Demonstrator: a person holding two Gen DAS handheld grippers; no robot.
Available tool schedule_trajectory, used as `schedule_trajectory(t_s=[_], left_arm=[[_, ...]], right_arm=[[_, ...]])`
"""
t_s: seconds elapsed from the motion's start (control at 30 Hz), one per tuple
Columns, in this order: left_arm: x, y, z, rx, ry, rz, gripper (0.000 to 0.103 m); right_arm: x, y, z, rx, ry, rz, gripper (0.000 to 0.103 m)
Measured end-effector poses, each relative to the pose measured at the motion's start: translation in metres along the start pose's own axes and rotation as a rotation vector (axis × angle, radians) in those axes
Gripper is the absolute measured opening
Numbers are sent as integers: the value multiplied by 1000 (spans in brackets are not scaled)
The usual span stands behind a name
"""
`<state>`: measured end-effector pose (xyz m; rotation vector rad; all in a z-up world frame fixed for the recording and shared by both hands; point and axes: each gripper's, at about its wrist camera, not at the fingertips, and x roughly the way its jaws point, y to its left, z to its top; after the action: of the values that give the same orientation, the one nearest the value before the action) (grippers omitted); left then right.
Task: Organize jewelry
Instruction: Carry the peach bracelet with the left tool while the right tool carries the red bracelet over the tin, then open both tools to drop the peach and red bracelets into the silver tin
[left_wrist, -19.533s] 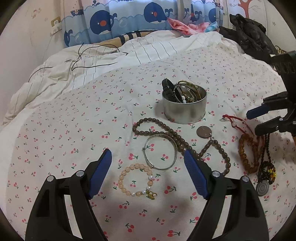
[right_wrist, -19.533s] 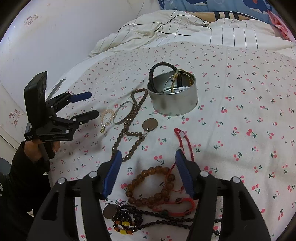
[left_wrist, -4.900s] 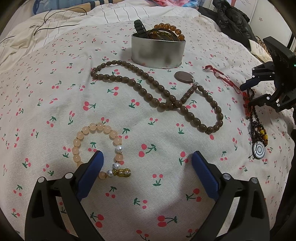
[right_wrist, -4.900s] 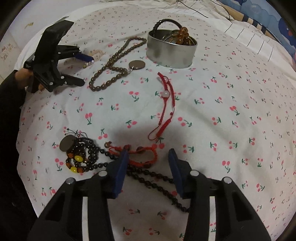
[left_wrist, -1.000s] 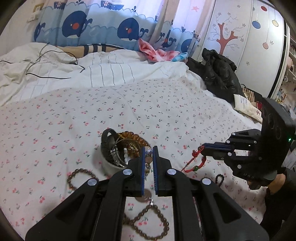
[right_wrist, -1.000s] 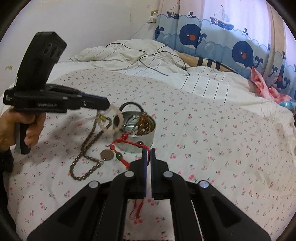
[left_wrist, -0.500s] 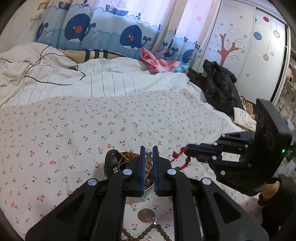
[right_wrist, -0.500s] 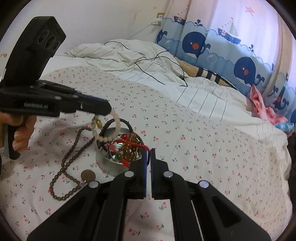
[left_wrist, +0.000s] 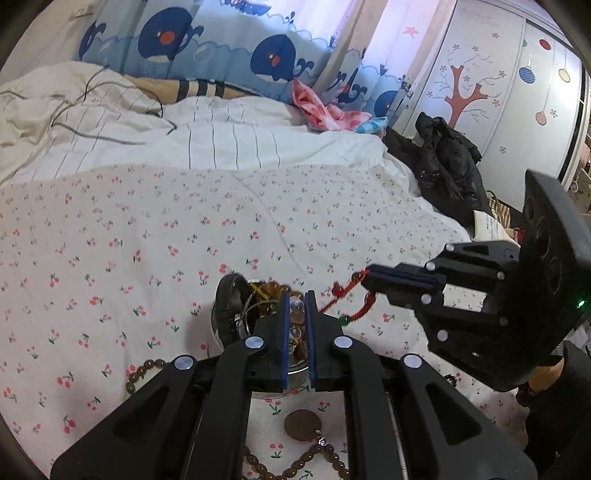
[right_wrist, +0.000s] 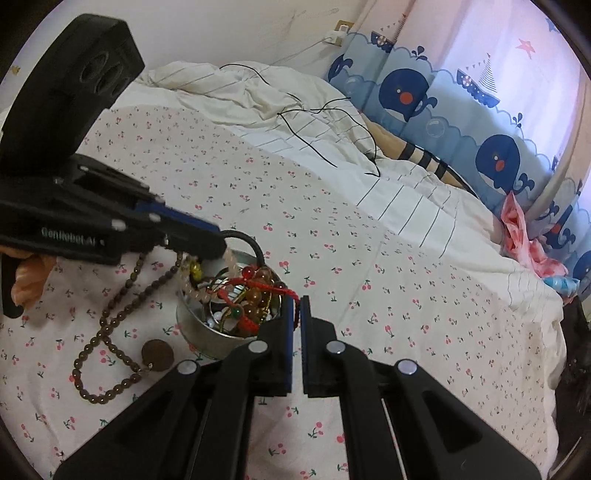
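A round metal tin (right_wrist: 195, 332) holding several bracelets stands on the cherry-print bedspread (right_wrist: 369, 240); it also shows in the left wrist view (left_wrist: 291, 374). My left gripper (left_wrist: 296, 299) is shut on a pale pink bead bracelet (right_wrist: 231, 264) that hangs over the tin. My right gripper (right_wrist: 297, 300) is shut on a red cord bracelet (right_wrist: 266, 283) with red and green beads, which dangles over the tin's right side; it also shows in the left wrist view (left_wrist: 349, 295).
A long brown bead necklace (right_wrist: 110, 325) with a round bronze pendant (right_wrist: 157, 355) lies on the bedspread left of the tin. A rumpled striped duvet (left_wrist: 221, 140) with a black cable lies behind. A black jacket (left_wrist: 443, 166) sits at the far right.
Both grippers have moved in over the tin with their bracelets. The pale bead bracelet and the red cord bracelet now hang lower, right above the tin's contents.
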<state>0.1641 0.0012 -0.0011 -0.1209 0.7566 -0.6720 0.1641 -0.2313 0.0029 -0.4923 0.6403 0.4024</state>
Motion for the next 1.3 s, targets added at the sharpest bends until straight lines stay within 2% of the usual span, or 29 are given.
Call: schedule_trajectory(t_s=[0.17,0.23,0.3,0.4,0.57,0.73,0.77,0.83,0.87,0.9,1.0,1.13,1.3], left_arm=[[9,6,-6,-17,28,7,9],[9,6,-5,-17,30,6,16],[5,6,-4,-11,20,11,32],[0,4,-2,2,17,34,48],[-16,6,4,-3,-14,41,53],[-30,8,7,0,-31,57,54],[-31,8,7,6,-27,65,55],[-31,7,6,18,-16,81,56],[-30,8,4,22,-10,92,58],[-30,8,4,24,-7,100,59],[-31,5,-2,50,9,142,62],[-40,-11,-17,114,32,231,65],[-53,-42,-36,186,45,298,69]], right_arm=[[10,7,3,-45,13,-5,4],[13,10,4,-60,18,-2,4],[16,12,4,-71,24,-1,4],[20,17,4,-90,38,3,4],[23,22,4,-102,44,22,4],[30,32,9,-110,42,57,4],[31,34,9,-106,47,66,6],[35,31,10,-47,60,147,42],[35,32,9,-31,57,164,76],[32,33,8,-29,50,176,83],[23,23,7,35,37,224,83],[-7,-8,3,238,-9,253,83],[-56,-15,-23,325,-44,222,83]])
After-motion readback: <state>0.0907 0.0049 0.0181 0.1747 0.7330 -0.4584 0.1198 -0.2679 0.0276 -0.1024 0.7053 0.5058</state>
